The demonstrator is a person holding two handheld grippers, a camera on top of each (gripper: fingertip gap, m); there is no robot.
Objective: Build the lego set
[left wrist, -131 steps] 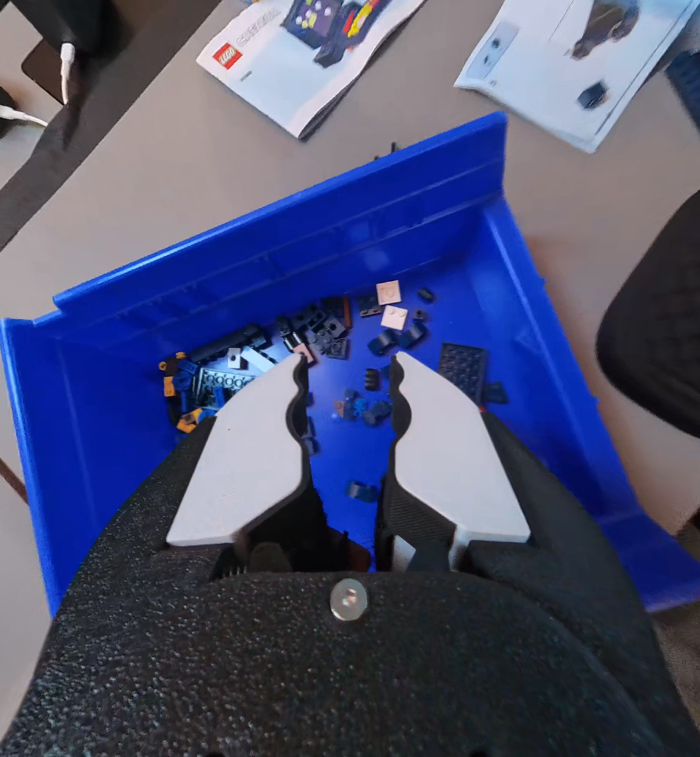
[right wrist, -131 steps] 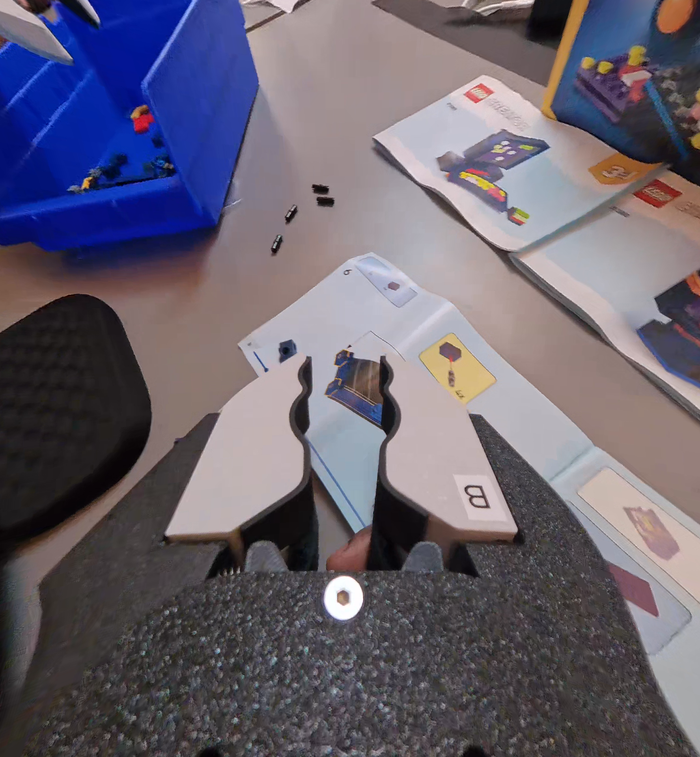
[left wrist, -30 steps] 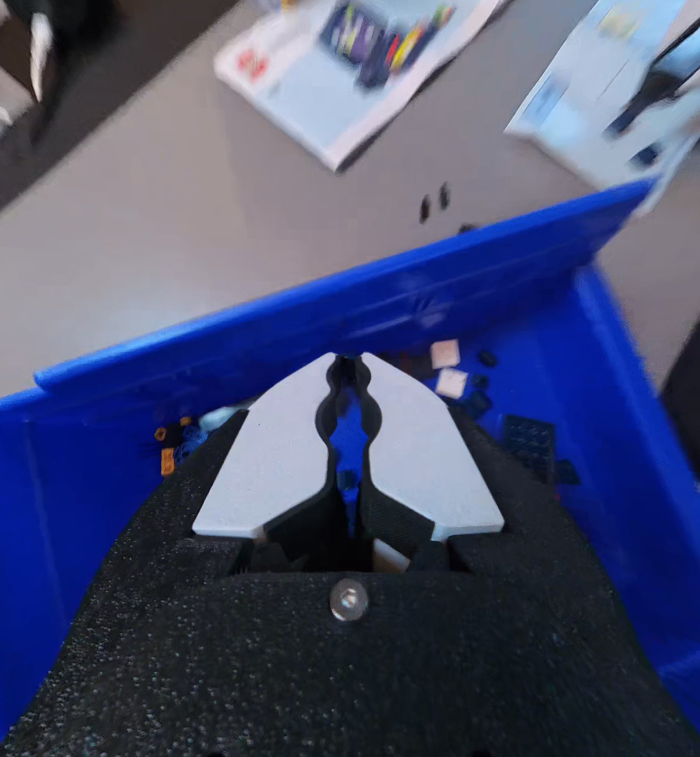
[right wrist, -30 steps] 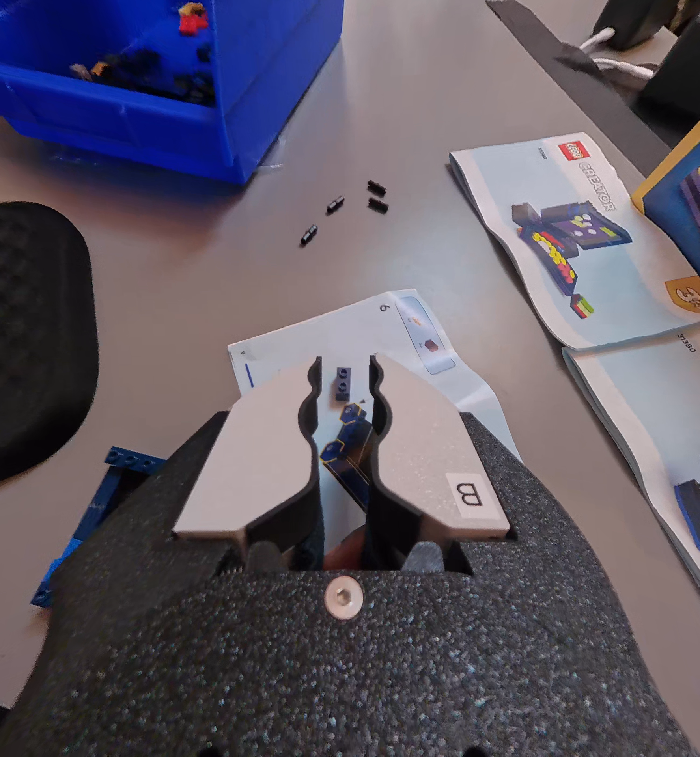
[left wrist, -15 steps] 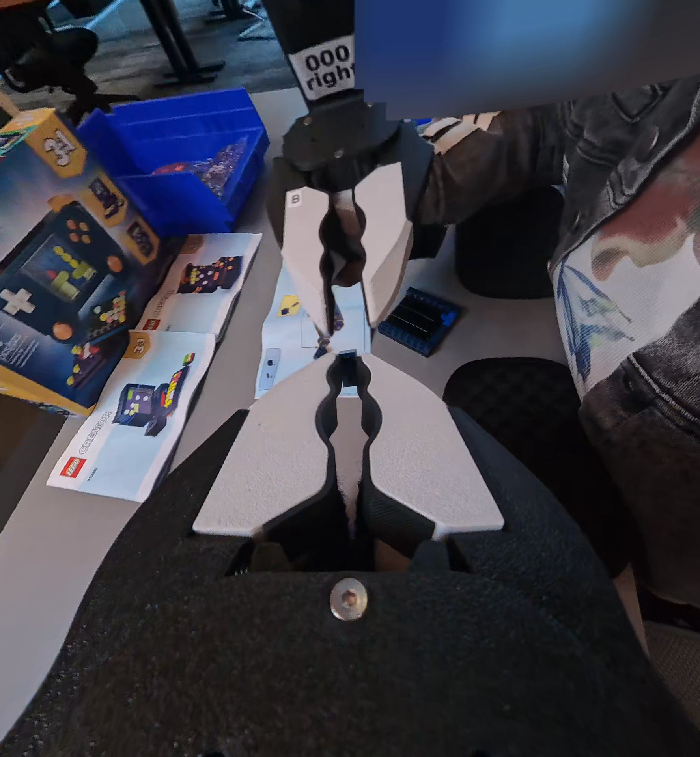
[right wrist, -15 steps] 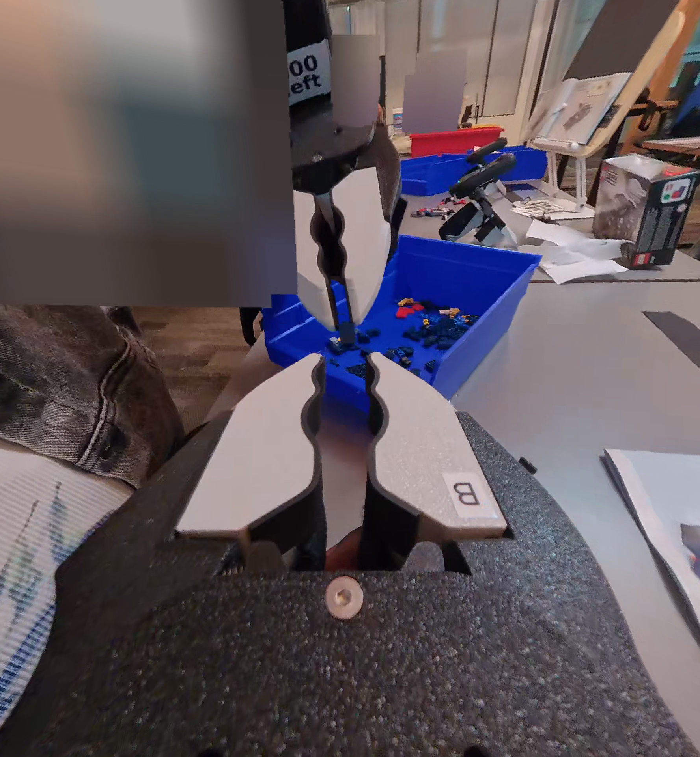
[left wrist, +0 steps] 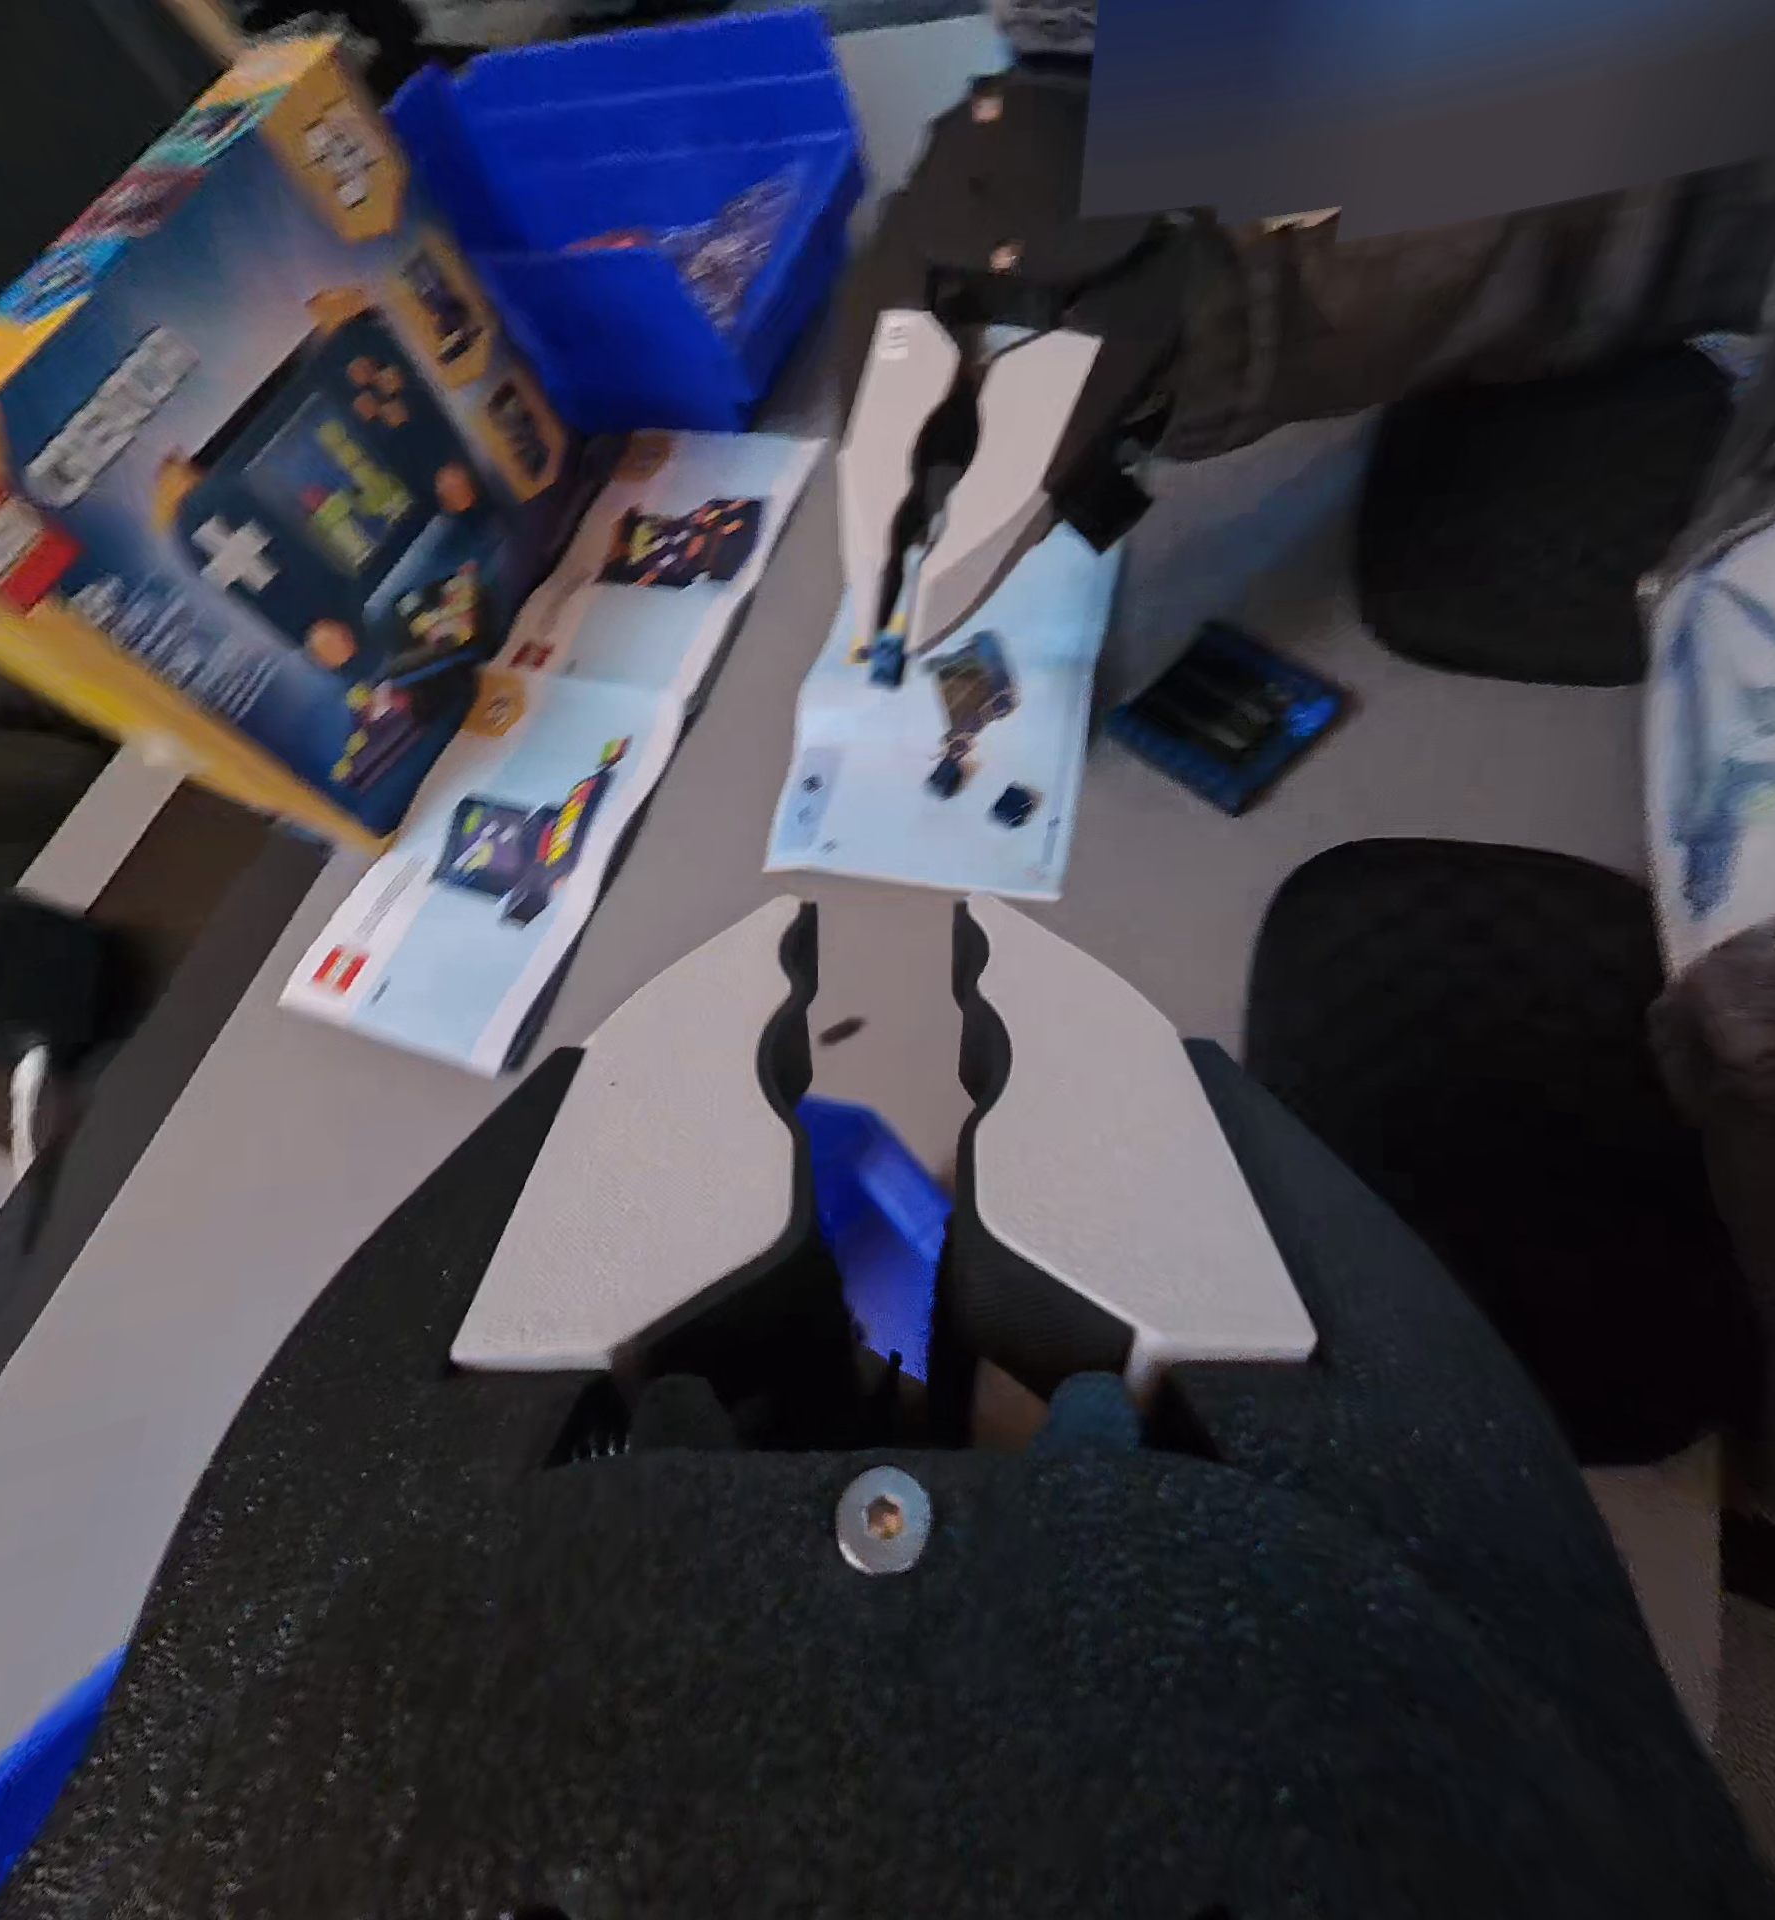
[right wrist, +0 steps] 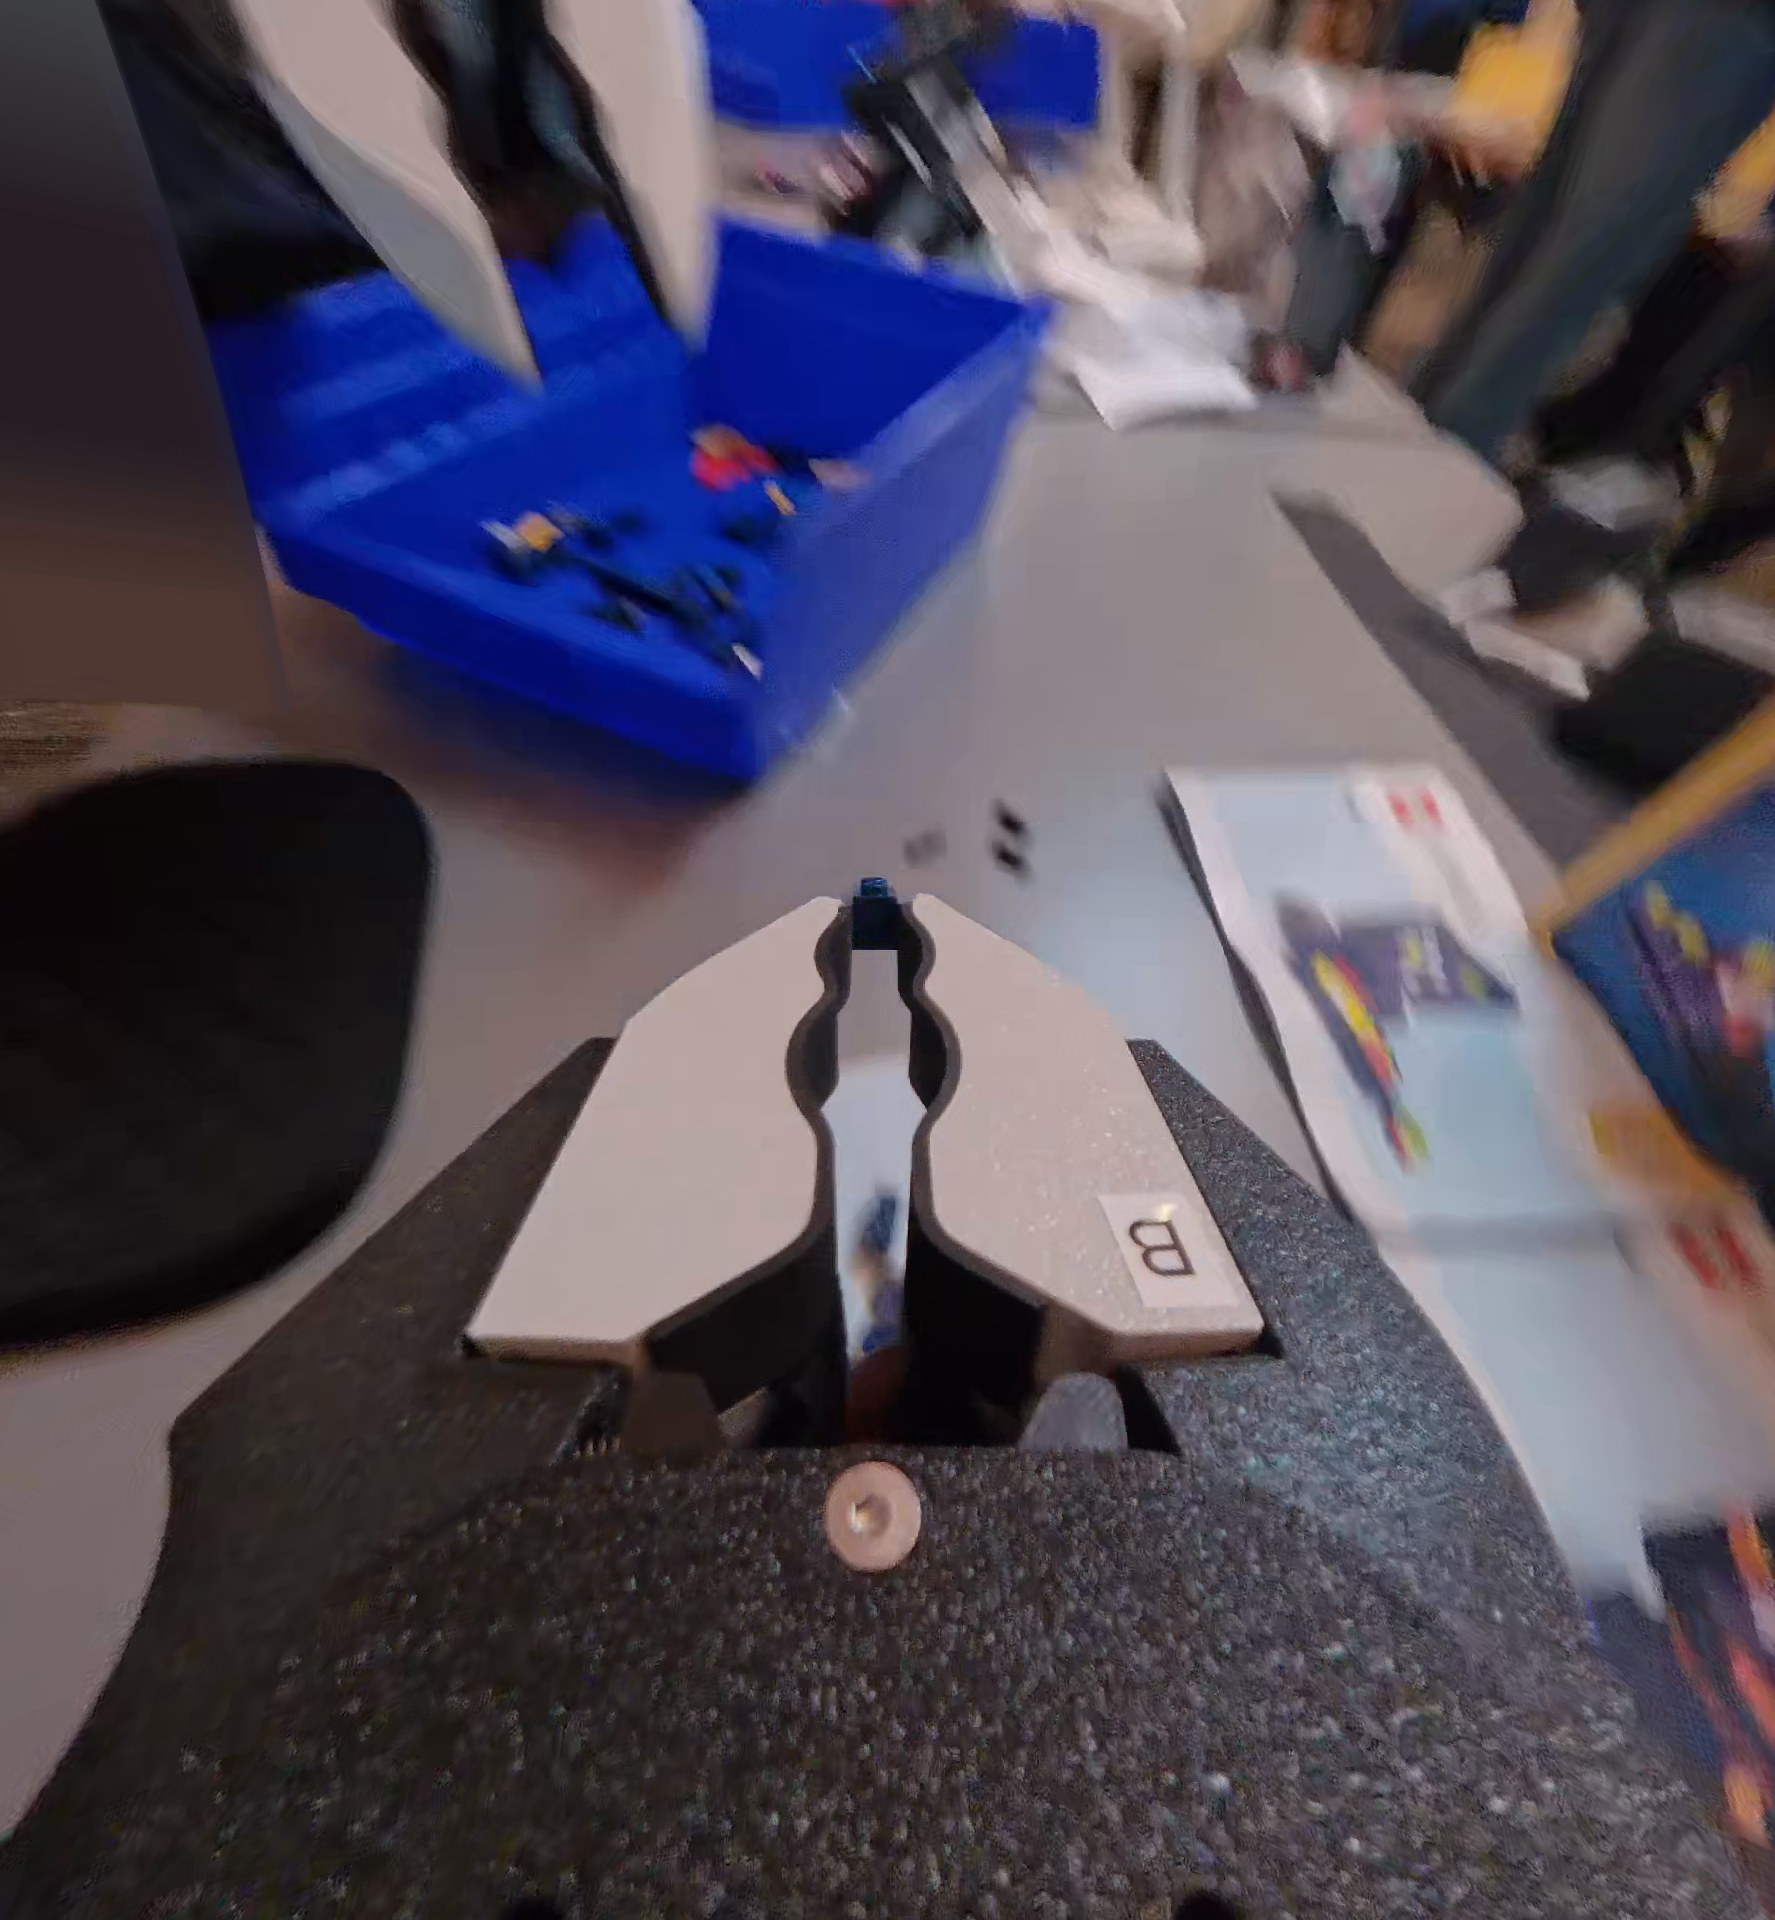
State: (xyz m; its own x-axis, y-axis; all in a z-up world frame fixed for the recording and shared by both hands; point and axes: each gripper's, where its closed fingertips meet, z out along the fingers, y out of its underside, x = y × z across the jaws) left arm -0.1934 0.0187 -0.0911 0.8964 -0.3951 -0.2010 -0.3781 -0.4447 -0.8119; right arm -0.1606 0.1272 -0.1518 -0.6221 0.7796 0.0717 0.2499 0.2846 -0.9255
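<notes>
My right gripper (right wrist: 875, 909) is shut on a small dark blue brick (right wrist: 872, 923) pinched at its fingertips above the grey table. In the left wrist view the right gripper (left wrist: 893, 623) points down over an open instruction sheet (left wrist: 935, 769), with the small brick (left wrist: 885, 655) at its tips. My left gripper (left wrist: 883, 914) is open with nothing between its fingers. It hangs over the table near the corner of a blue bin (left wrist: 862, 1174). In the right wrist view the left gripper (right wrist: 608, 343) stands open above the blue bin (right wrist: 550, 665), which holds several small loose bricks.
A boxed building set (left wrist: 208, 468) and open booklets (left wrist: 509, 883) lie on the left. A blue plate (left wrist: 1226, 717) lies right of the sheet. Small black pins (right wrist: 1008, 831) lie on the table. A black chair seat (right wrist: 135, 1039) stands at the table edge. A person's sleeve (left wrist: 1382, 312) shows behind. One gripper's finger ends stand about 12 cm off the other's.
Half a second ago my left gripper held the small brick up to the open right gripper. The right gripper has closed on it, the left has opened and let go, and they have moved apart.
</notes>
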